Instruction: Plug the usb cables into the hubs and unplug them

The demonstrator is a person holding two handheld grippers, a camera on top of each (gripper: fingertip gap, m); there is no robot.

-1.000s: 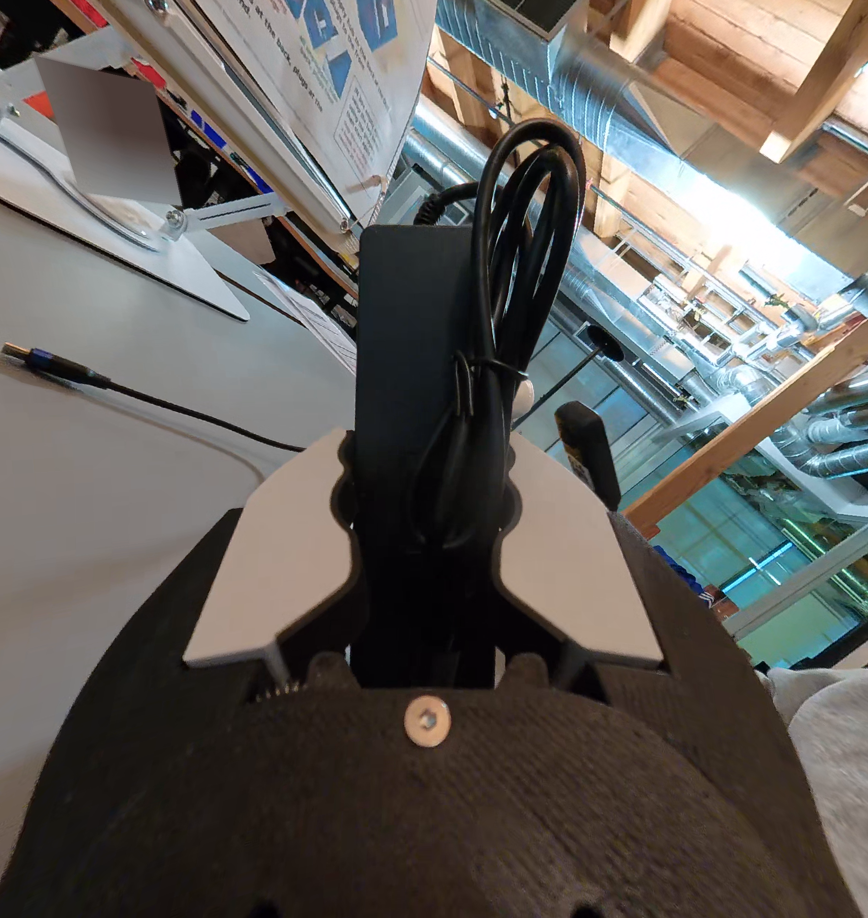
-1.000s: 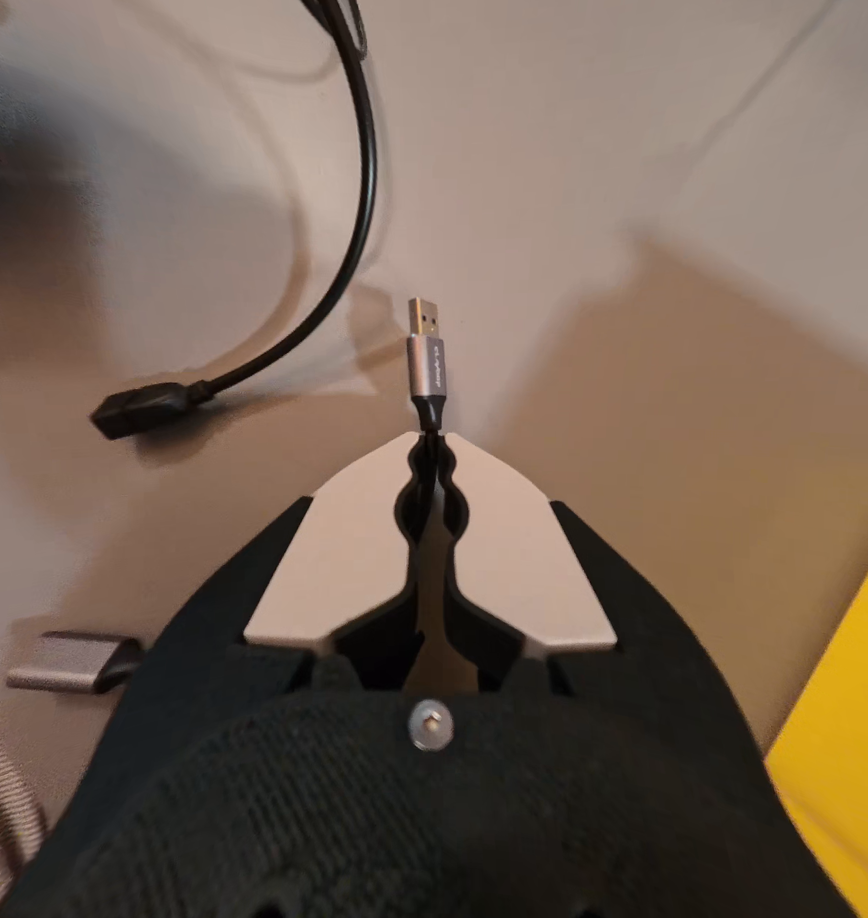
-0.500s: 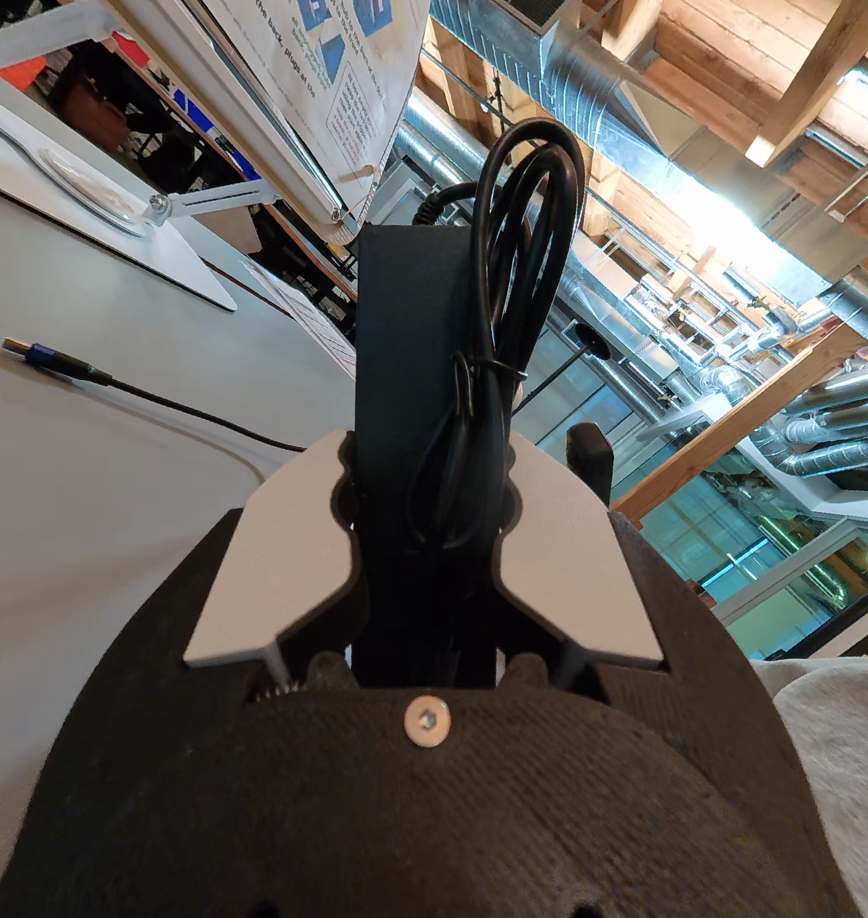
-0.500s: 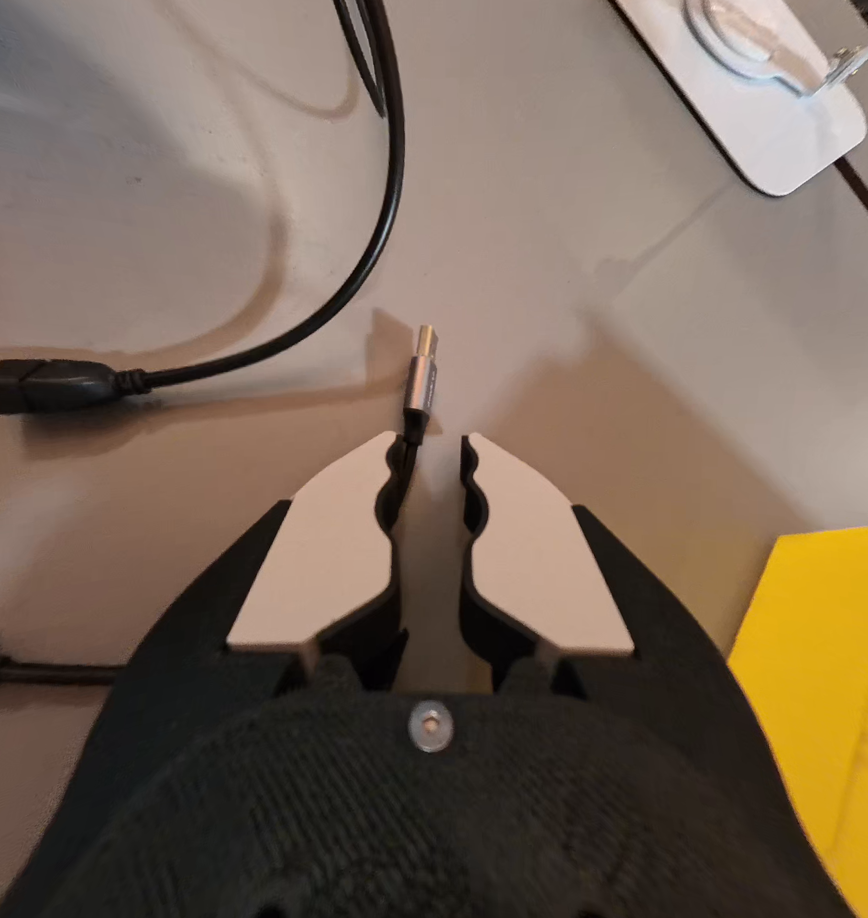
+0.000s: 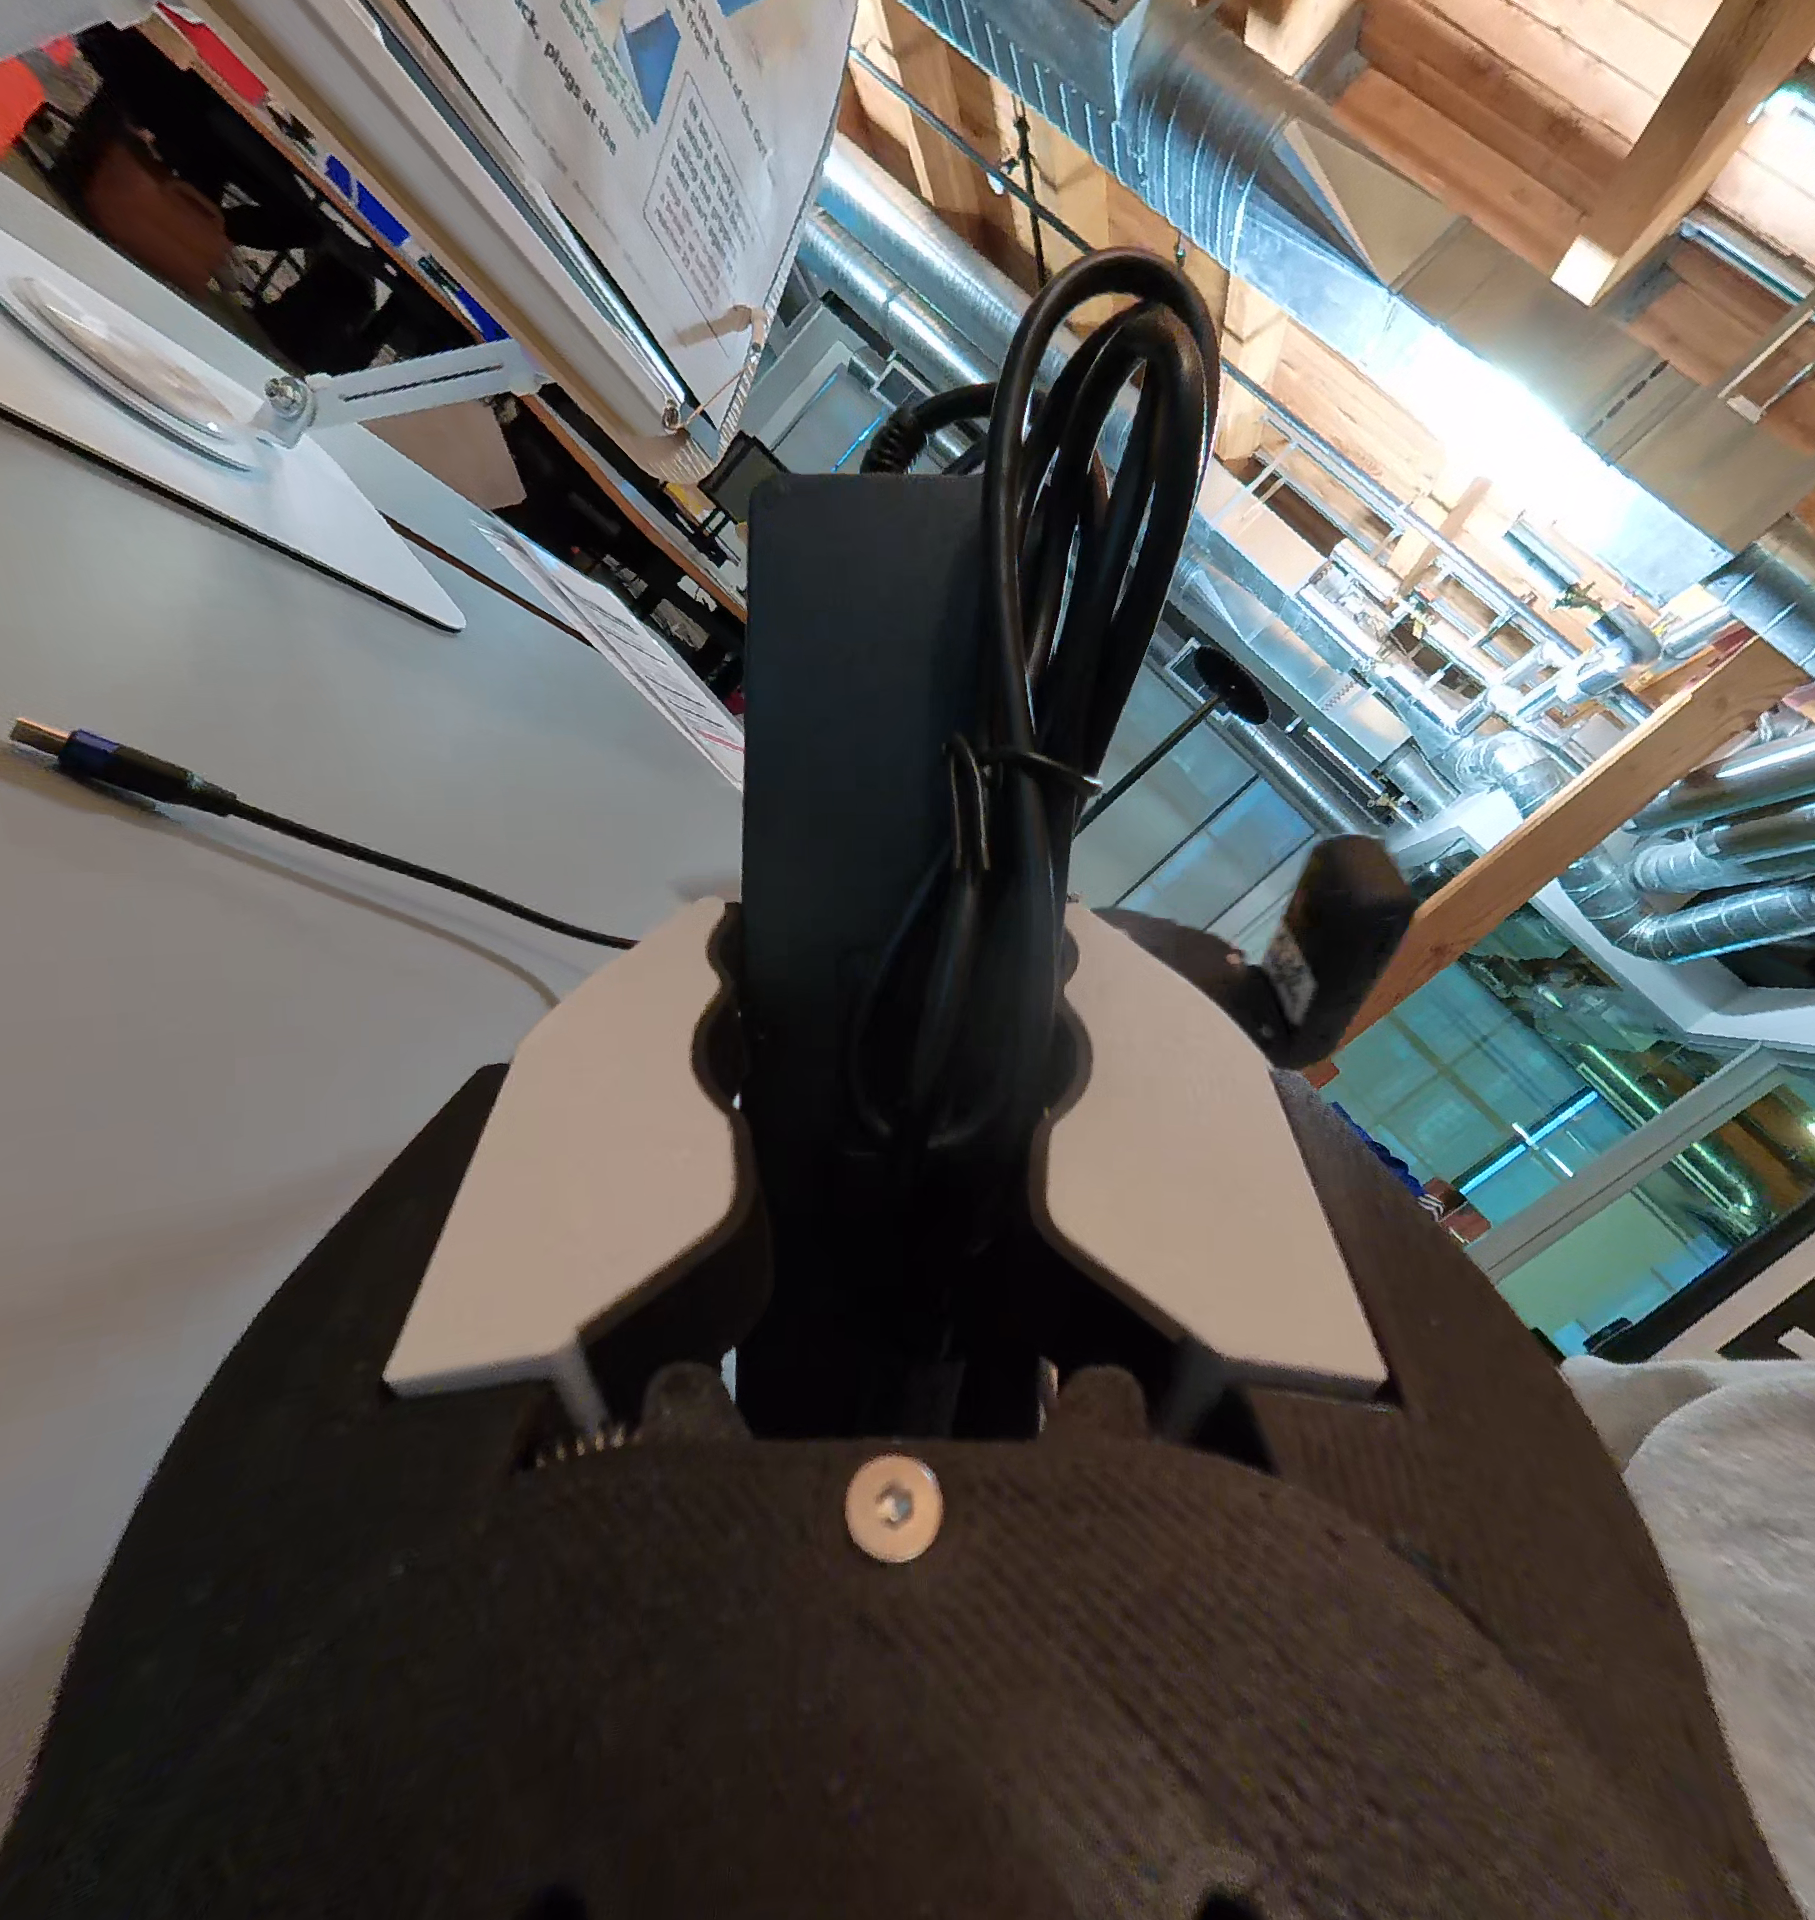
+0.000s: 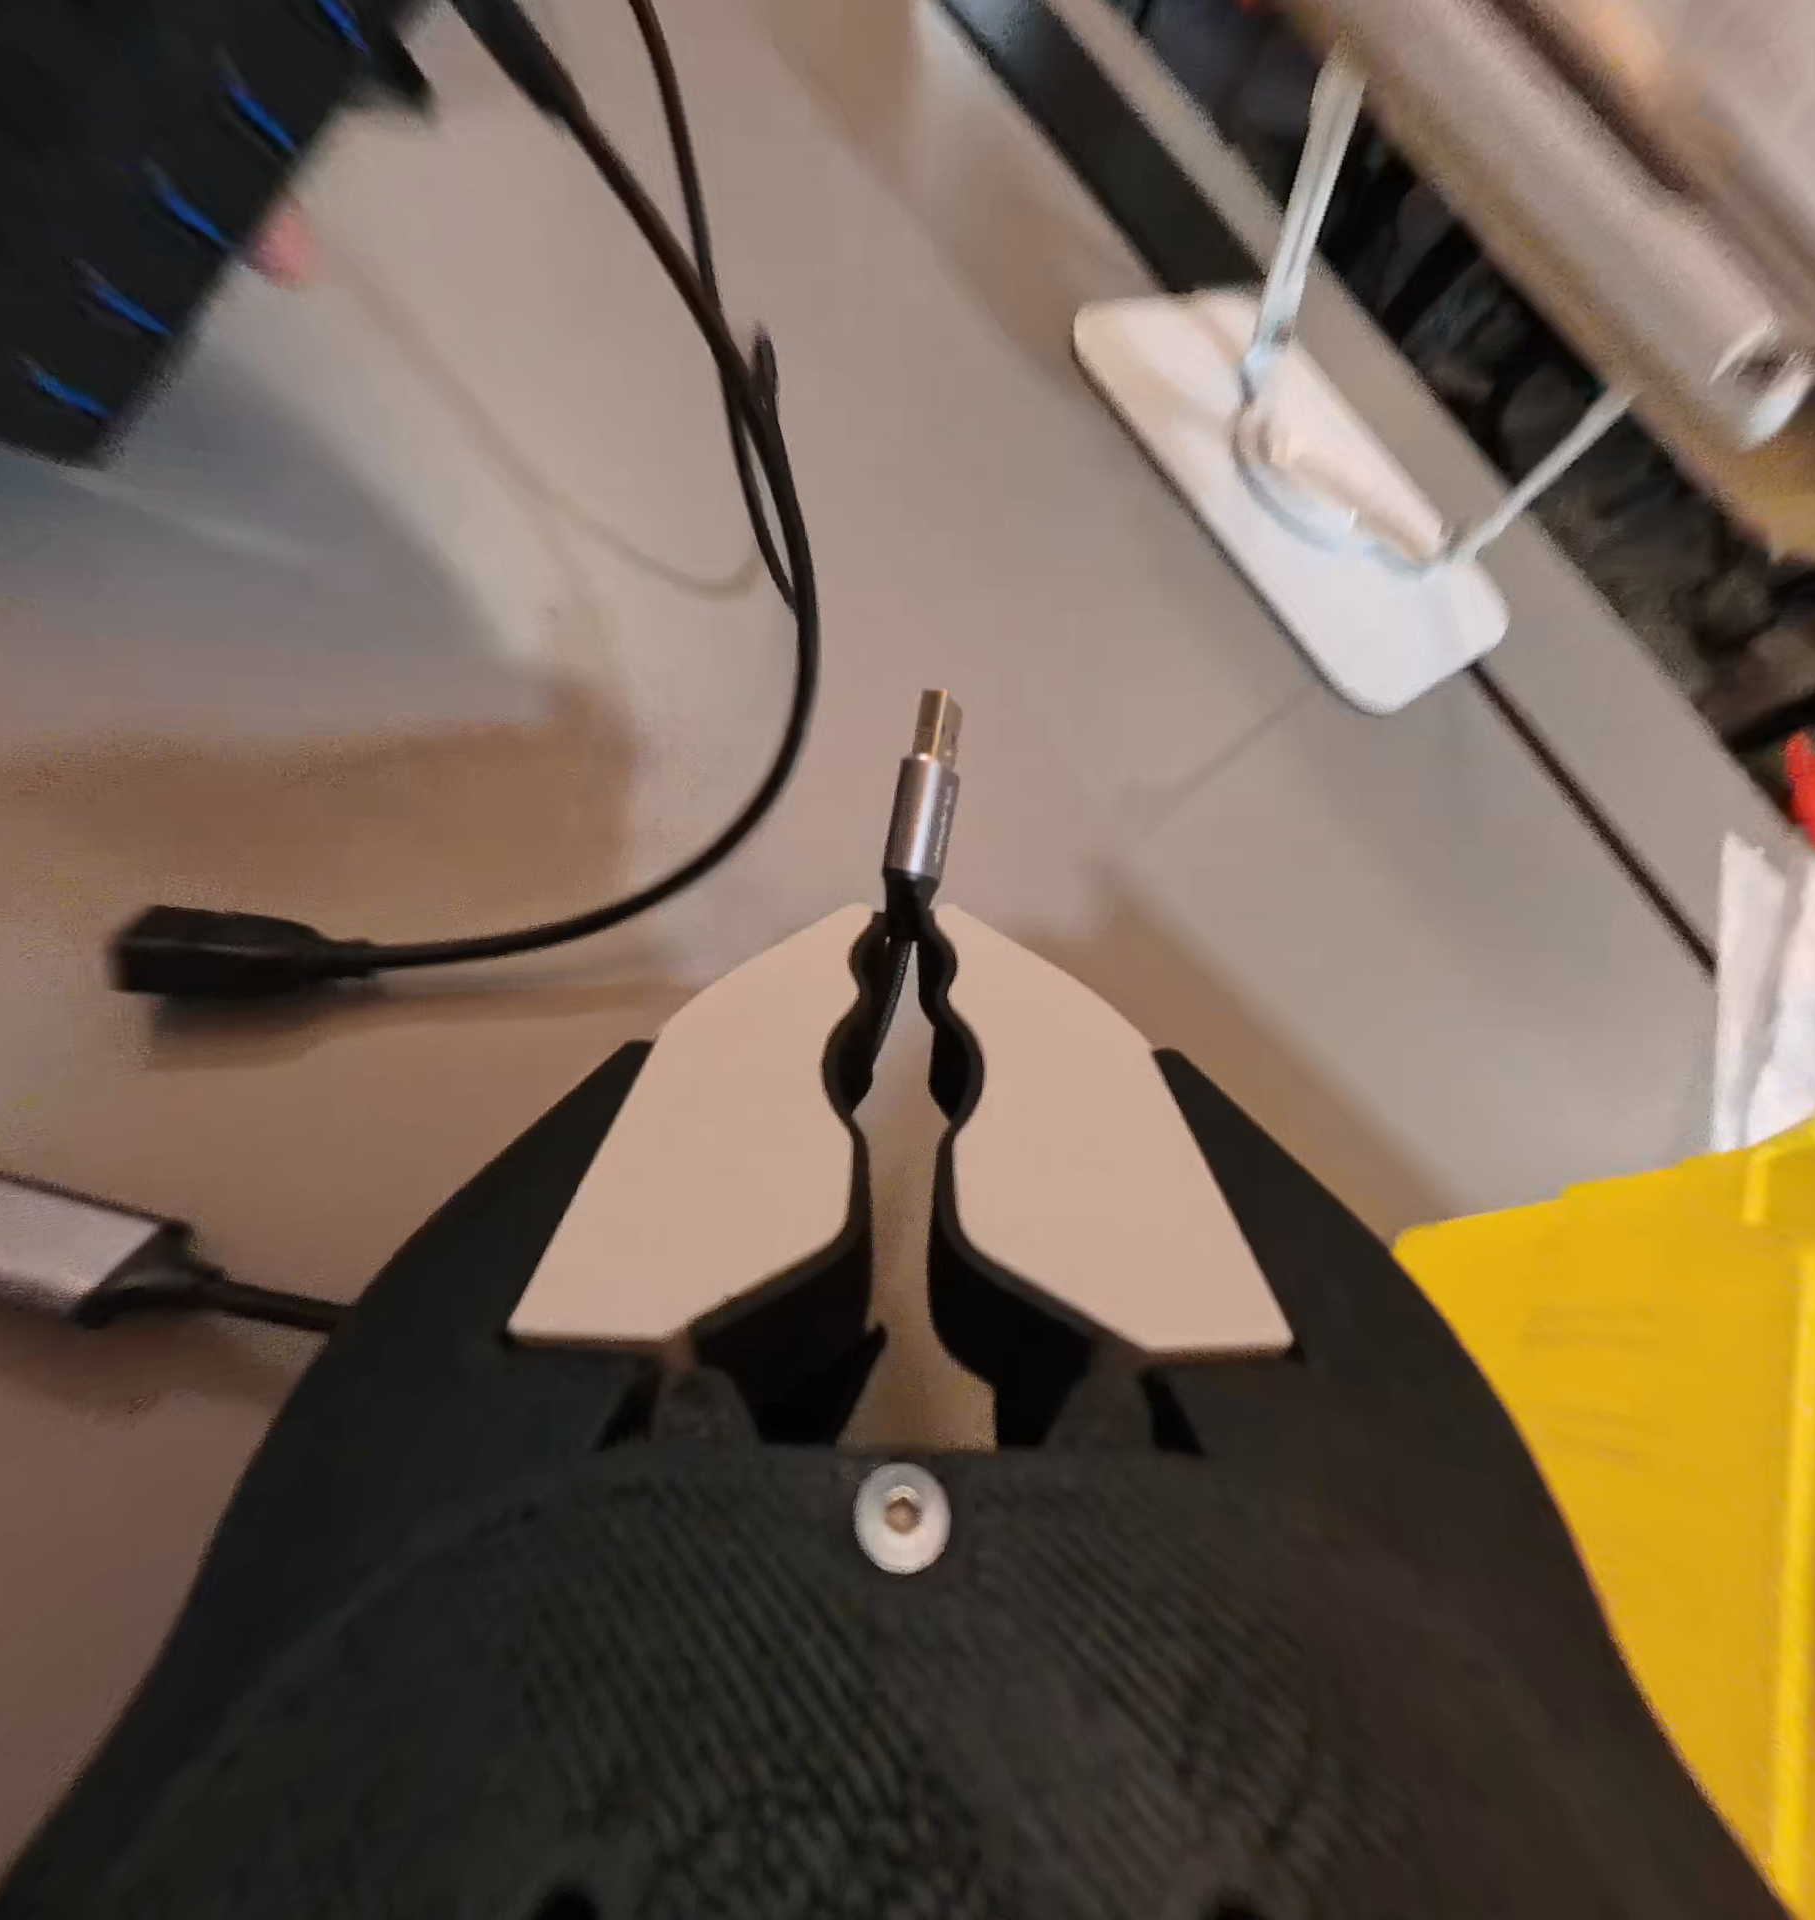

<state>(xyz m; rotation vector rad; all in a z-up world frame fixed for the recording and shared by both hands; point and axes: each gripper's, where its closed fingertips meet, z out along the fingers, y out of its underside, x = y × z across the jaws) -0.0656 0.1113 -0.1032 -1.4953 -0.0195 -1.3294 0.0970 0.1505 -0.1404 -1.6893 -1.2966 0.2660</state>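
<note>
The left gripper (image 5: 892,997) is clamping a black hub (image 5: 851,748) with its bundled cable (image 5: 1069,582), while a blue-tipped USB plug (image 5: 92,753) is lying far left on the table (image 5: 207,1039).

The left gripper (image 5: 895,997) tilts upward with its jaws spread wide and clamped, while the right gripper (image 6: 905,920) points down and forward, jaws pinched nearly together.

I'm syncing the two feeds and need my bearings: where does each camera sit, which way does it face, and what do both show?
Left wrist view: on the left gripper, tilted up along the black hub it clamps, toward the ceiling; a grey sleeve shows.
Right wrist view: on the right gripper, looking down at the table over its pinched USB plug.
Shared: the white stand base, the hub.
</note>
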